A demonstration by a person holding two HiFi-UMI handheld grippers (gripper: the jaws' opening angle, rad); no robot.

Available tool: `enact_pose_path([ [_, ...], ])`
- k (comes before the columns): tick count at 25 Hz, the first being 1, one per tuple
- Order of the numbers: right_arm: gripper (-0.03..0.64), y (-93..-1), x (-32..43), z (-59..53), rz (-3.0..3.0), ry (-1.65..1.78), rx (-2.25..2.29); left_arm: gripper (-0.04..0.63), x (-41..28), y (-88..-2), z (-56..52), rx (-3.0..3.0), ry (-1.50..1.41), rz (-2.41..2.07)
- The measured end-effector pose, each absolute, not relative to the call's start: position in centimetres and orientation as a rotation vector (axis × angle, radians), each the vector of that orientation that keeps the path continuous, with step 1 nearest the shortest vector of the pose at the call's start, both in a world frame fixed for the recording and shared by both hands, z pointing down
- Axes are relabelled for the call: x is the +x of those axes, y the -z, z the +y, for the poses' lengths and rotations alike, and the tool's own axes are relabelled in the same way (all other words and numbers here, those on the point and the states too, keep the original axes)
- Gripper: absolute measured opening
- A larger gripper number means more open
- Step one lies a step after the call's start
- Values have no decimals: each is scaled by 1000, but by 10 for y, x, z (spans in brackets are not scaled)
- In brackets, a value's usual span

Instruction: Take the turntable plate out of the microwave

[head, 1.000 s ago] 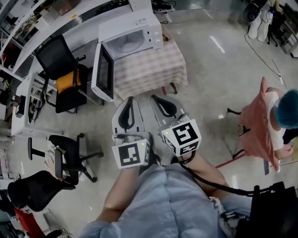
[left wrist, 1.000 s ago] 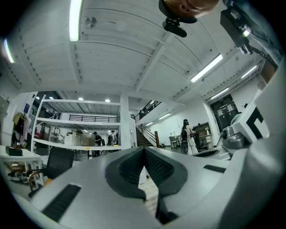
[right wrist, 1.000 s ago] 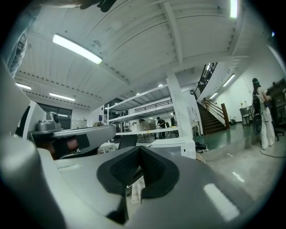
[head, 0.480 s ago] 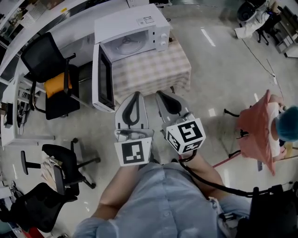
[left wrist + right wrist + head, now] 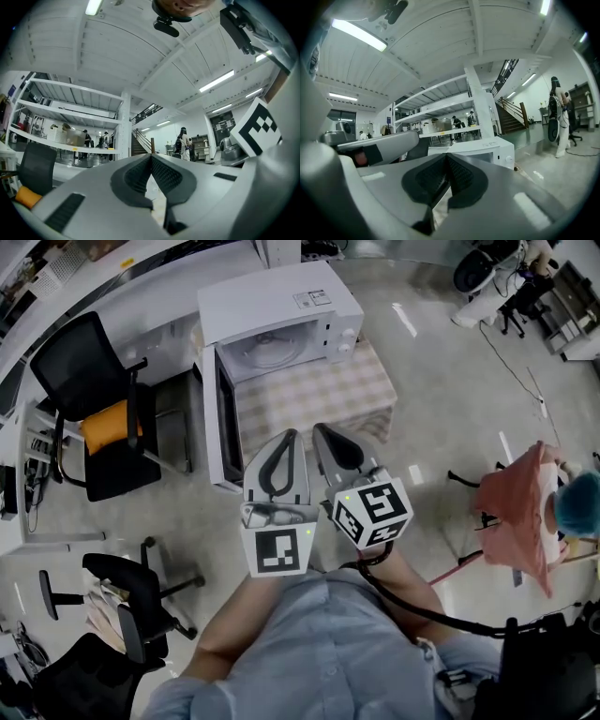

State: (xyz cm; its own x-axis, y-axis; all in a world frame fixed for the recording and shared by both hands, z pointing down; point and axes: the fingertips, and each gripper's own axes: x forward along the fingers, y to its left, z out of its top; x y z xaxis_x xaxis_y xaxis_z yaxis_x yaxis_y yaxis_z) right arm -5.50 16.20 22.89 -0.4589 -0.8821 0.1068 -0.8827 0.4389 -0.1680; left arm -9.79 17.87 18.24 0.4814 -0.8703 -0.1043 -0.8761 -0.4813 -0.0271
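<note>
Jaws first: the left gripper has its two ribbed pads pressed tip to tip with nothing between them. The right gripper is the same, closed and empty. The person holds both side by side in front of the chest, pointing roughly level toward the microwave and well short of it. The microwave sits on a small table with a checked cloth. Its door hangs wide open on the left, and the turntable plate lies flat inside the cavity, a pale round disc.

I'd judge that plate stiff, smooth and slippery, fairly weighty, and sure to shatter if dropped. The near rim looks the place to take it, one jaw over and one under, perhaps with a gripper at each side. It would want lifting off its hub before being drawn out flat.

The cavity mouth gives little headroom, and the open door's edge crowds any approach from the left. An office chair with an orange cushion stands beyond the door. There is more room on the right of the table.
</note>
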Motion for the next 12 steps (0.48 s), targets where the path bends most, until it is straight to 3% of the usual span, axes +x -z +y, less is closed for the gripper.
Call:
enact_pose_path([
  [12,0,-223,-50,130,-2613,-276,1683,8,-102,-189,139,-2679,-145,1551],
])
